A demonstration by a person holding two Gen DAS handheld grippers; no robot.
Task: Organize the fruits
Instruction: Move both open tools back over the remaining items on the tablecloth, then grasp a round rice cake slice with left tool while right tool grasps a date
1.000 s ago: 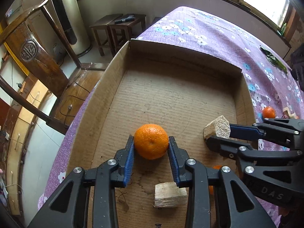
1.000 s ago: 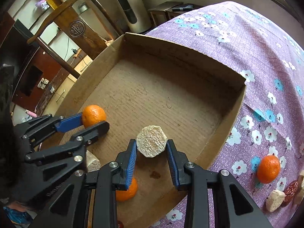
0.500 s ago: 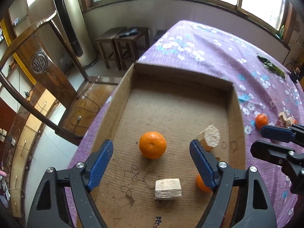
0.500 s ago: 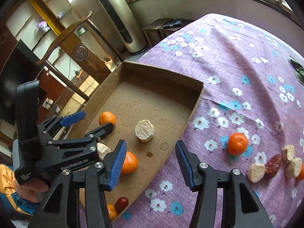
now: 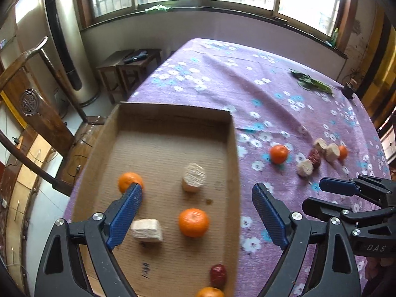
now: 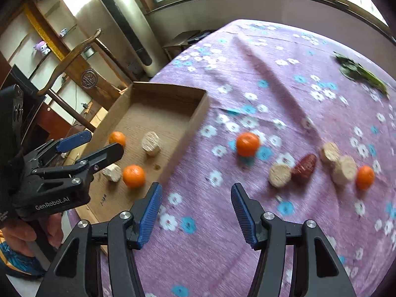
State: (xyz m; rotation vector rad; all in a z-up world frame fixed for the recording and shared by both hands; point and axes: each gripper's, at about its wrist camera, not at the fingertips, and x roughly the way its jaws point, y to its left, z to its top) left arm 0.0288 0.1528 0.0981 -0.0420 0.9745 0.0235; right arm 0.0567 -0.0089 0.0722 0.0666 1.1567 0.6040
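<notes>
A cardboard box point(image 5: 173, 113) on the purple flowered cloth holds two oranges point(image 5: 130, 182) point(image 5: 193, 222), two pale chunks point(image 5: 193, 177) point(image 5: 147, 230), a red date point(image 5: 218, 272) and a third orange at its near edge. My left gripper point(image 5: 198, 212) hangs above the box's right wall, its jaws opening with nothing between them. My right gripper point(image 6: 196, 205) is over bare cloth right of the box point(image 6: 198, 113), its jaws also opening and empty. Ahead of it lie an orange point(image 6: 247, 144), three pale chunks point(image 6: 279, 174), a red date point(image 6: 304, 164) and a small orange point(image 6: 365, 177).
Green leaves point(image 5: 311, 84) lie at the far right of the cloth. A wooden chair point(image 5: 37, 94), low stools point(image 5: 128, 61) and a tall white appliance point(image 5: 64, 39) stand off the table's left side. A person's hand point(image 6: 24, 235) holds the left gripper point(image 6: 104, 143).
The left gripper let go of an orange and the right let go of a pale chunk, both left in the box. Both opened wide, rose and swung right; the right one is now over the cloth.
</notes>
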